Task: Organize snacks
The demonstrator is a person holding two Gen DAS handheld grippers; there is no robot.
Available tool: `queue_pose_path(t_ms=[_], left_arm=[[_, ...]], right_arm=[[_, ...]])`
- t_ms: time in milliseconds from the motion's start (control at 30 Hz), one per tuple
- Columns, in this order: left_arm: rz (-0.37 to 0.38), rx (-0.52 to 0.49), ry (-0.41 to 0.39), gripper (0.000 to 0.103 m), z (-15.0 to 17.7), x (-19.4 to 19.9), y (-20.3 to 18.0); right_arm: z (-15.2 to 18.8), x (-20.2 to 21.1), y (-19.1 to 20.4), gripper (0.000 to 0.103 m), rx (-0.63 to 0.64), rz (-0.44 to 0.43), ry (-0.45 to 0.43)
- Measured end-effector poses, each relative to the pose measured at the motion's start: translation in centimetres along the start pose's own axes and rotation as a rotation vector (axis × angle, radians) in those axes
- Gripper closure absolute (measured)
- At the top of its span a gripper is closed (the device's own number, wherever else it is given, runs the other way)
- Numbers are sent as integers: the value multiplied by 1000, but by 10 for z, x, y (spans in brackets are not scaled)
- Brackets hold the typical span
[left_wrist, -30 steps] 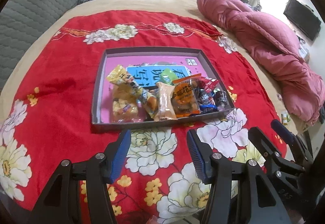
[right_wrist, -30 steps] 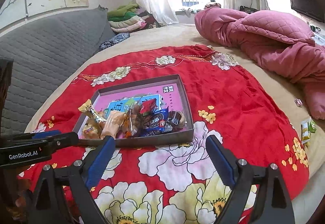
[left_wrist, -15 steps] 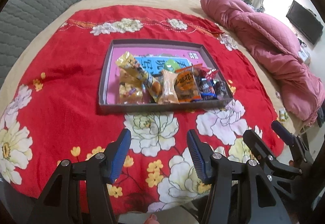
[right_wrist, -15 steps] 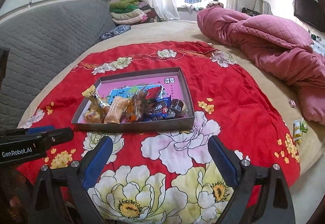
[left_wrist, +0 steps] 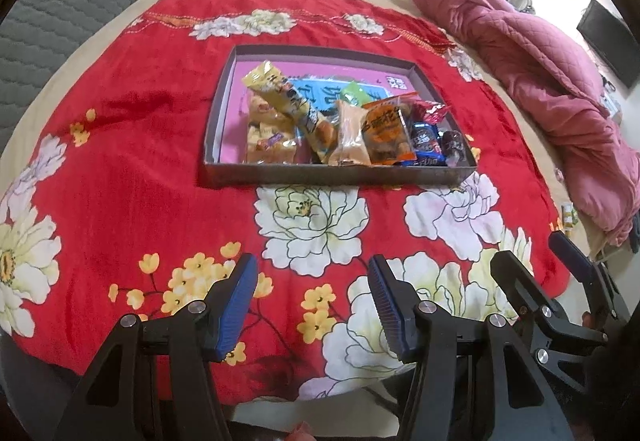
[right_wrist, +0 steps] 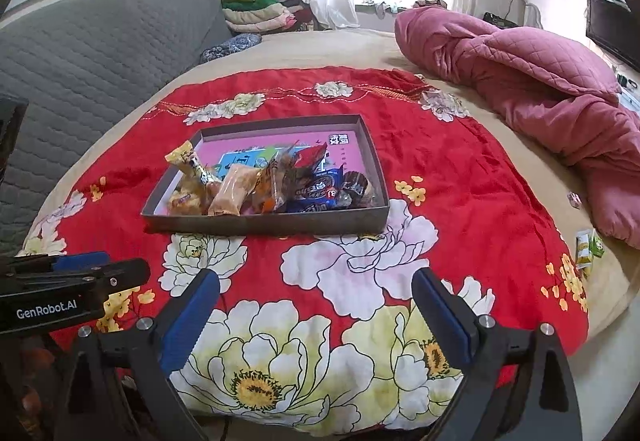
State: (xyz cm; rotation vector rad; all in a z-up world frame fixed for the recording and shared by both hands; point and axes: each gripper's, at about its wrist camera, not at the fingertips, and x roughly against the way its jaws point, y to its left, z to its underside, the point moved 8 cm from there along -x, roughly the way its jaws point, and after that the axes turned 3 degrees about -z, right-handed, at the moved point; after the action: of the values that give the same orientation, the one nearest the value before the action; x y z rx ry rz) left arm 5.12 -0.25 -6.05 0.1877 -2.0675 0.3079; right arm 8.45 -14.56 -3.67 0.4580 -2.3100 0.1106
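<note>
A shallow grey tray [left_wrist: 340, 175] with a pink floor lies on the red floral cloth [left_wrist: 120, 161]. Several snack packets are heaped along its near side: a yellow packet [left_wrist: 280, 93], a tan bar [left_wrist: 350, 139], an orange packet [left_wrist: 386, 133] and a blue cookie packet [left_wrist: 426, 143]. My left gripper [left_wrist: 310, 281] hovers over the cloth short of the tray, open and empty. My right gripper [right_wrist: 316, 281] is also short of the tray [right_wrist: 264, 223]; its jaws are opening with nothing between them. In the right wrist view the yellow packet [right_wrist: 190, 161] leans at the tray's left.
A crumpled pink quilt [right_wrist: 540, 81] fills the bed's right side. Small green and yellow packets [right_wrist: 588, 247] lie near the bed's right edge. A grey quilted headboard [right_wrist: 100, 53] runs along the left, with folded clothes [right_wrist: 260, 7] behind it.
Both grippers have drawn back toward the near edge of the bed, so the tray sits farther off. The right jaws have spread a little wider.
</note>
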Motion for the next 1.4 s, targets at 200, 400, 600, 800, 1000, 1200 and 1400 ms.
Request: queue_pose_path(t_ms=[200, 400, 600, 800, 1000, 1200, 1400], left_arm=[[-3, 6, 6, 44, 0, -3, 3], [-27, -4, 7, 44, 0, -6, 4], [-39, 4, 10, 44, 0, -8, 7], [-43, 2, 13, 44, 1, -9, 7], [-44, 1, 12, 44, 1, -10, 8], [-45, -3, 16, 44, 1, -10, 8], [-47, -3, 16, 44, 1, -10, 8]], right_arm=[[3, -5, 0, 6, 3, -4, 21], [5, -8, 0, 6, 0, -1, 29], [6, -10, 0, 6, 3, -1, 34], [6, -10, 1, 6, 3, 0, 32], [6, -10, 1, 6, 4, 1, 32], [6, -11, 0, 6, 2, 0, 34], [6, -10, 0, 6, 3, 1, 33]])
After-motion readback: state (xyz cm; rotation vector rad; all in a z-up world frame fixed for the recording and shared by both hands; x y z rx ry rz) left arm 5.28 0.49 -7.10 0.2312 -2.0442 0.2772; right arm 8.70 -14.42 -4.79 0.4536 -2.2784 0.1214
